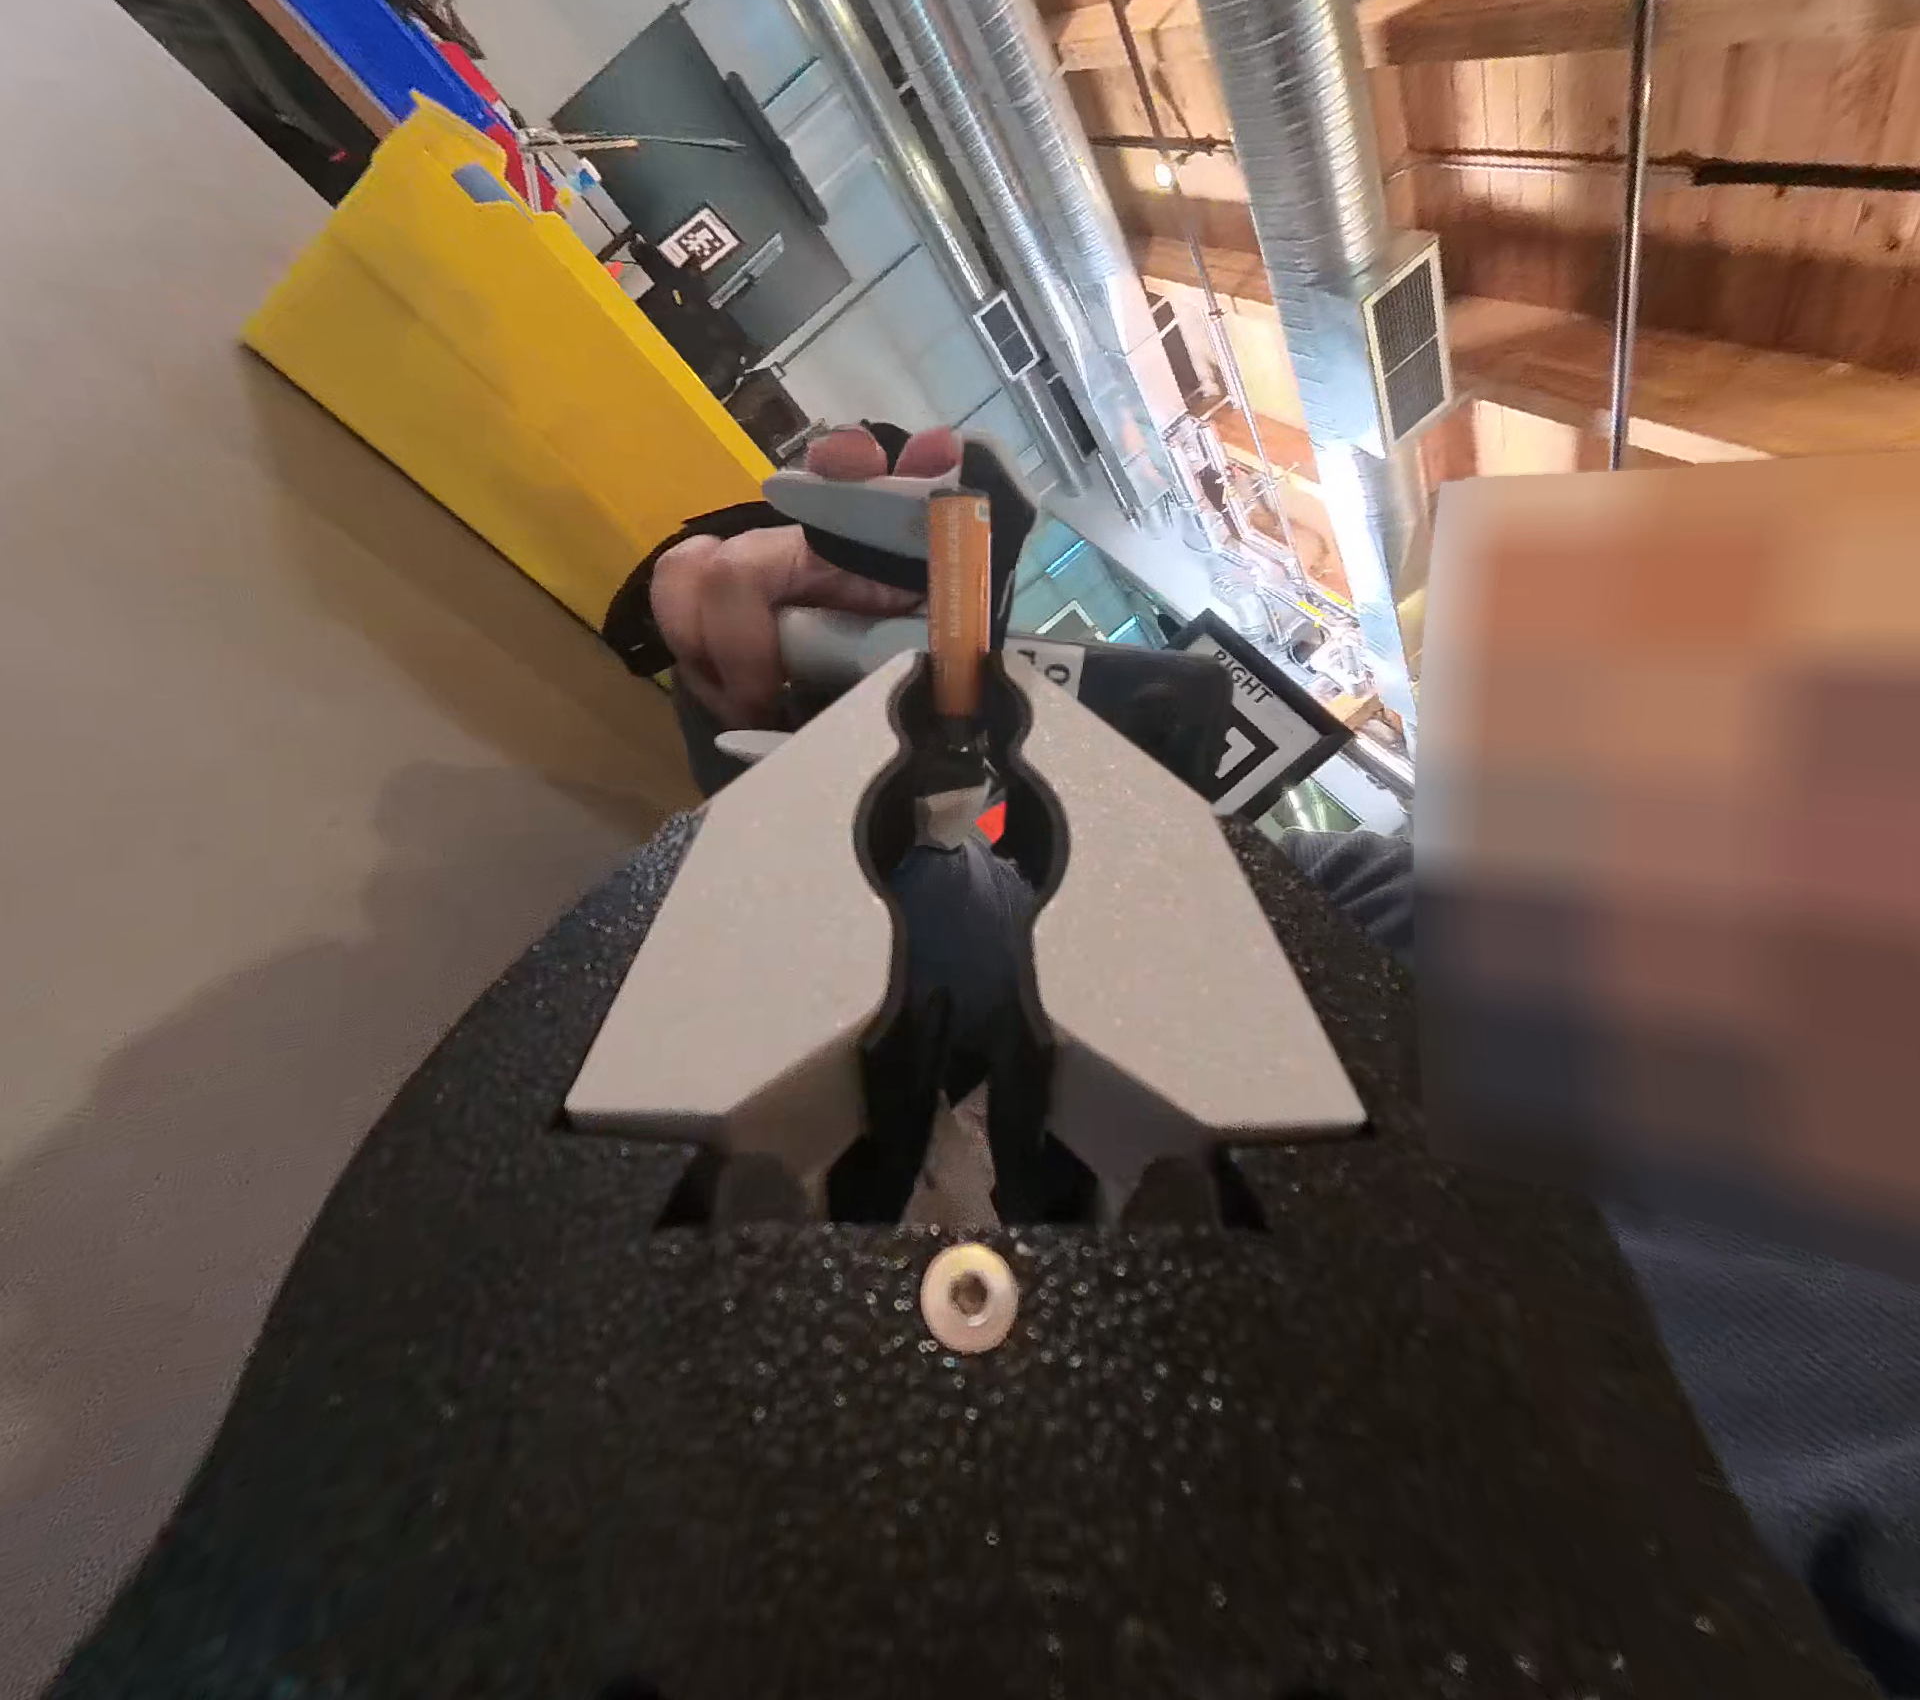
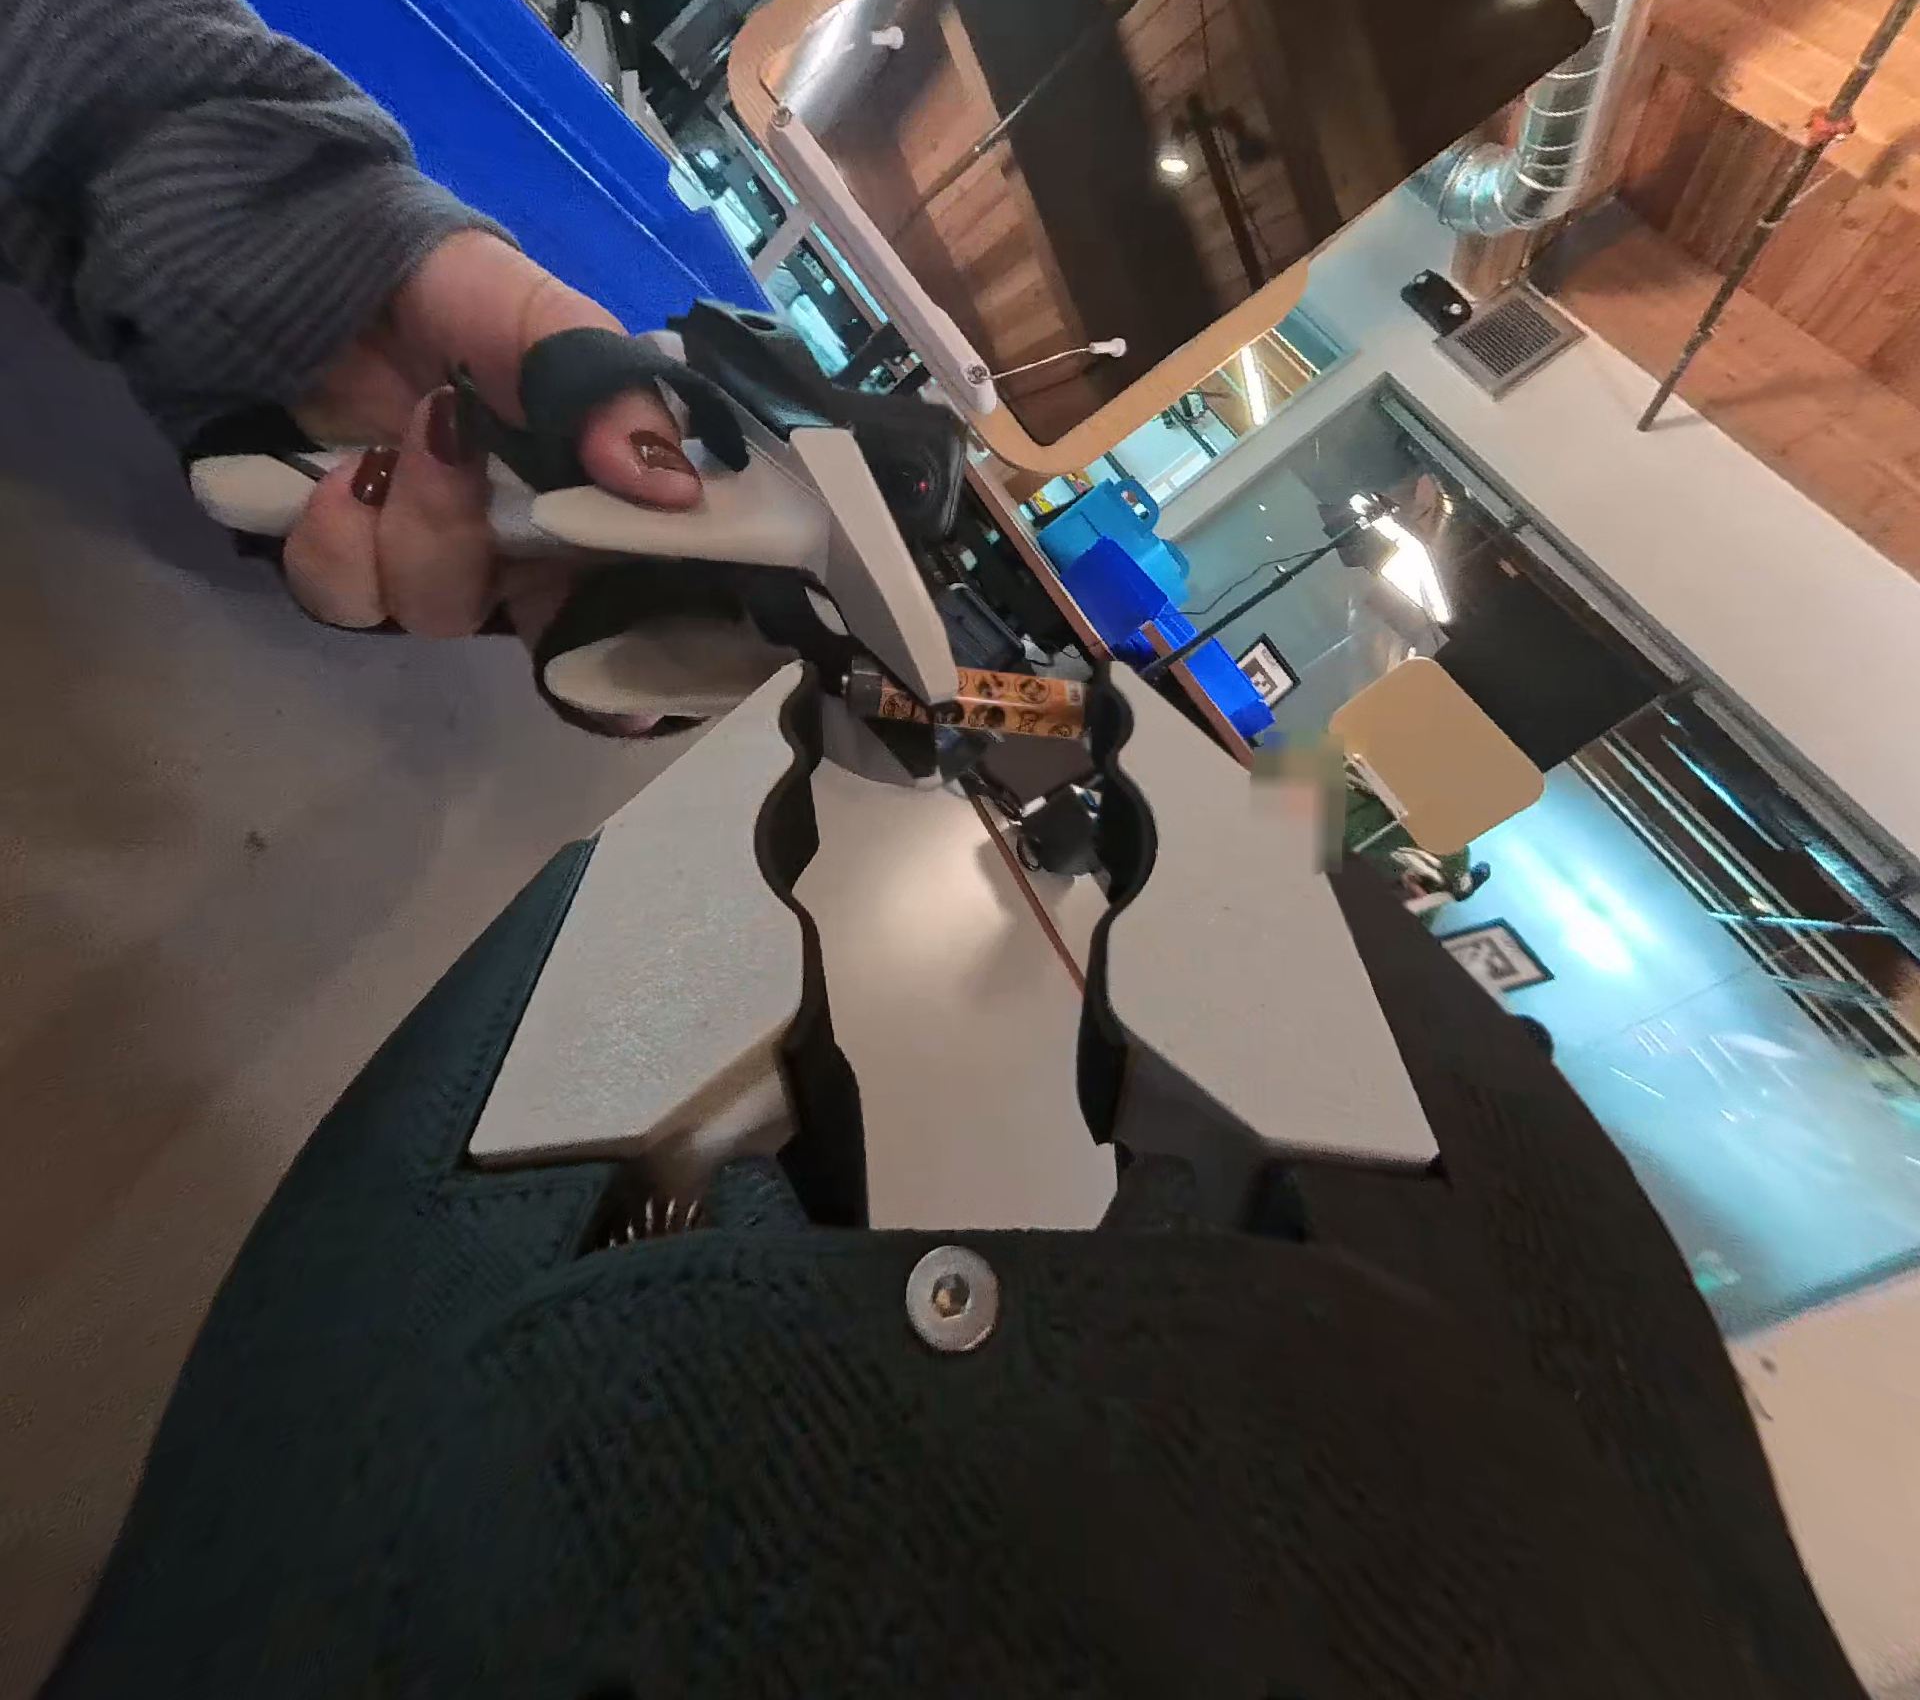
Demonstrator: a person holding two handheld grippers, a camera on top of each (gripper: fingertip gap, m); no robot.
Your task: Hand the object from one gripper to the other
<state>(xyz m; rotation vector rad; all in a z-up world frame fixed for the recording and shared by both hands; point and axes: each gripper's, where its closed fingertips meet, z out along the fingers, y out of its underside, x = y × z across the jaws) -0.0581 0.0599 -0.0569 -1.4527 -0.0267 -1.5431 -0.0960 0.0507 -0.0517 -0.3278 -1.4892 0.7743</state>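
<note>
Left gripper (image 1: 956,689) is clamped narrow on the orange battery (image 1: 956,601), which sticks out past the fingertips at centre frame in the left wrist view. Behind it, the right gripper (image 1: 883,523) and the hand (image 1: 748,601) holding it sit just above centre; whether it touches the battery's far end is hard to tell here.

In the right wrist view the right gripper (image 2: 951,710) stands wide, and the battery (image 2: 997,707) lies crosswise between its tips, just above centre. The far end sits at the right finger (contact unclear). The left gripper's grey finger (image 2: 883,549) covers the battery's dark end, with a hand (image 2: 447,497) behind at left.

A yellow bin (image 1: 488,341) sits on the tan table (image 1: 156,611), upper left of the left wrist view.
</note>
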